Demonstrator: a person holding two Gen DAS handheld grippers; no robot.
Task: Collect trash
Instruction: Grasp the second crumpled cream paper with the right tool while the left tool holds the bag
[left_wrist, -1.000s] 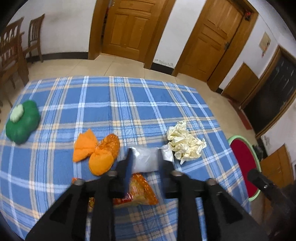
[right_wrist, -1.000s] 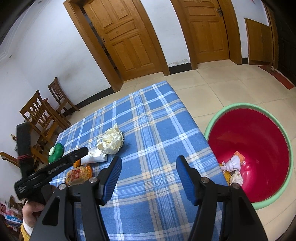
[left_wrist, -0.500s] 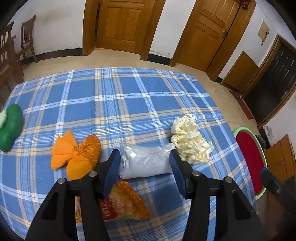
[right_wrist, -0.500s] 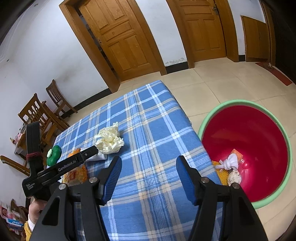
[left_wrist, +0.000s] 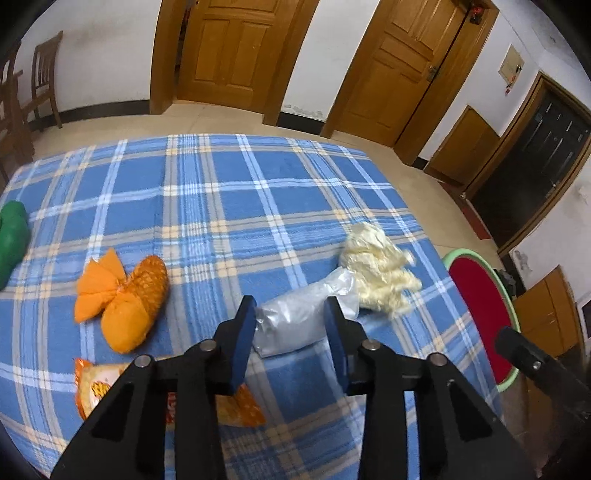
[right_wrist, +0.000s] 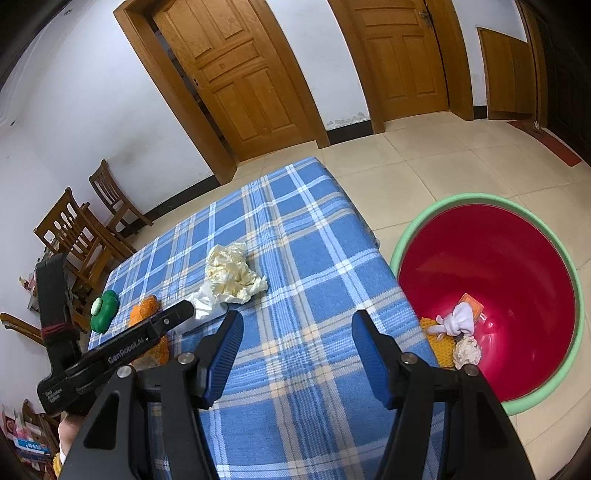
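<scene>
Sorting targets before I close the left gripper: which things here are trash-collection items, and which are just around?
Job items:
- clear plastic bag, between the closing left gripper
- crumpled cream paper
- orange net bundle
- snack wrapper
- red basin

Just around:
- green object (unclear)
- chairs
- doors

Wooden doors (left_wrist: 236, 44) behind; chairs (right_wrist: 79, 225) (wooden) beside the plaid tablecloth (left_wrist: 221, 192).
</scene>
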